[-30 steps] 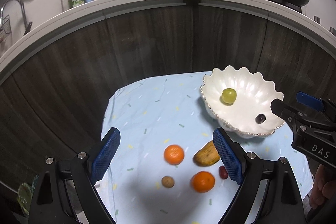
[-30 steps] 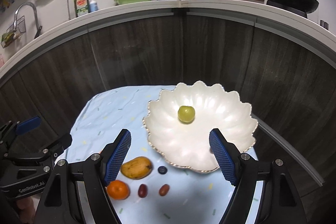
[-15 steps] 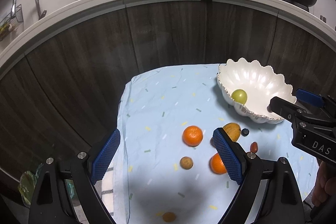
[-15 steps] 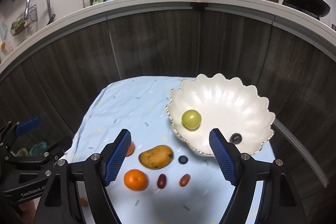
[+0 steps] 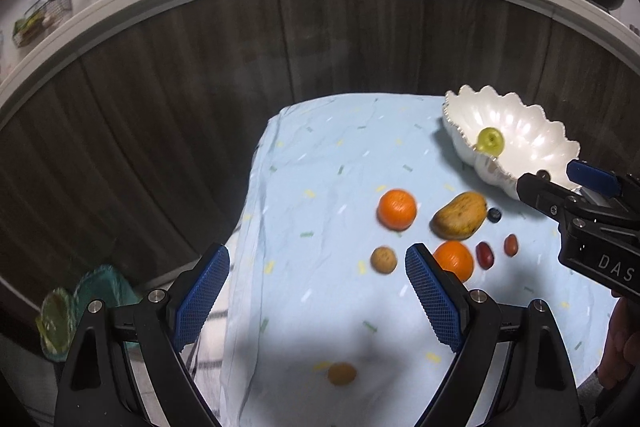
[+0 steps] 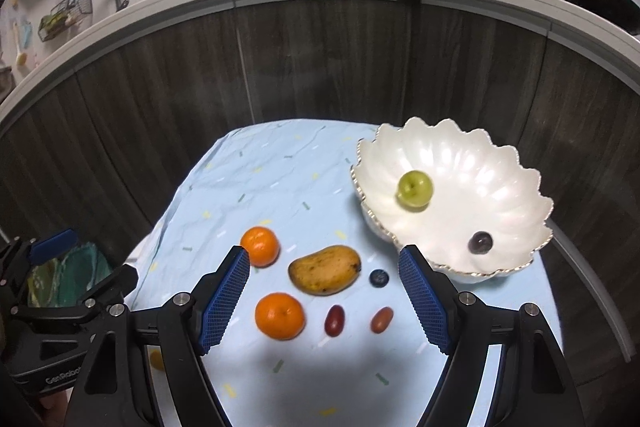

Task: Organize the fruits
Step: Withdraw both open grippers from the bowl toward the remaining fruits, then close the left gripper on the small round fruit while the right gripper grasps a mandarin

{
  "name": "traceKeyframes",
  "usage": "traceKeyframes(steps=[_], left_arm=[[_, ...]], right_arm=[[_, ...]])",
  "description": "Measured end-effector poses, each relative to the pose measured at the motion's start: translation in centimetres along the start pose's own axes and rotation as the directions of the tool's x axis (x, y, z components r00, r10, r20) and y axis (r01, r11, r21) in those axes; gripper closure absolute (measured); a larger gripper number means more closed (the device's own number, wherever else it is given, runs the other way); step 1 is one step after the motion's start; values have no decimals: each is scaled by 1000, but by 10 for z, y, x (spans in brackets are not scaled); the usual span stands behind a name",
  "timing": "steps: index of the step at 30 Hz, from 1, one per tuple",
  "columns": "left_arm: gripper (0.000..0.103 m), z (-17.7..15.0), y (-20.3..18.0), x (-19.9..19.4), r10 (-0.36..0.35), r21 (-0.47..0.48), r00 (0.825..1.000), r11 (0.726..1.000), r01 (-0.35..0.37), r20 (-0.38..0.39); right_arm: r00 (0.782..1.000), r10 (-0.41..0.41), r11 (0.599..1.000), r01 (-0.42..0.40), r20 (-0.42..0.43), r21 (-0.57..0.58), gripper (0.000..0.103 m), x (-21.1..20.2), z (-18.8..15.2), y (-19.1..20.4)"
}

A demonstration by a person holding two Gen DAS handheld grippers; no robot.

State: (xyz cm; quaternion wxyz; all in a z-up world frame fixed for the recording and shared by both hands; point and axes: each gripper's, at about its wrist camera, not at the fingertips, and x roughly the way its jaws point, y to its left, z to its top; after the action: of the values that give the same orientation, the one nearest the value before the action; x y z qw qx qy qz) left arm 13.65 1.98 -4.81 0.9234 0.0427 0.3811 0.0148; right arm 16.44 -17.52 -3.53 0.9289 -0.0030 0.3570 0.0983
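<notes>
Blue cloth carries loose fruit; both the right gripper and left gripper, held wide open and empty, are best lowered squarely over the mango, then closed gently.

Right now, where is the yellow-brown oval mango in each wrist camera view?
Left wrist view: the yellow-brown oval mango lies right of centre on the light blue cloth.
Right wrist view: the mango sits just below centre, between the open blue pads.
Shared landmark: the small dark blueberry just right of it, below the white scalloped bowl.
</notes>
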Motion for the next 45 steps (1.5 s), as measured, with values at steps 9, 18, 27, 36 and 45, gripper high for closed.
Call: traceKeyframes(steps=[9, 18, 27, 36, 45], left_arm=[[13, -32, 5, 0, 70, -51, 997, 996, -72, -46], [13, -52, 8, 1, 84, -121, 993, 988, -94, -79], [19, -64, 2, 9, 59, -118, 991, 990, -73, -122], [31, -75, -5, 23, 46, -100, 985, 993, -63, -168], [47, -83, -12, 37, 16, -94, 977, 995, -37, -212]], right_arm=[[999, 31, 998, -33, -25, -58, 26, 12, -17, 11], [997, 55, 995, -59, -48, -85, 26, 24, -30, 15], [994, 81, 989, -89, -71, -116, 26, 38, -40, 22], [991, 99, 986, -109, -87, -125, 26, 50, -49, 25], [986, 121, 983, -135, -114, -123, 28, 65, -59, 29]])
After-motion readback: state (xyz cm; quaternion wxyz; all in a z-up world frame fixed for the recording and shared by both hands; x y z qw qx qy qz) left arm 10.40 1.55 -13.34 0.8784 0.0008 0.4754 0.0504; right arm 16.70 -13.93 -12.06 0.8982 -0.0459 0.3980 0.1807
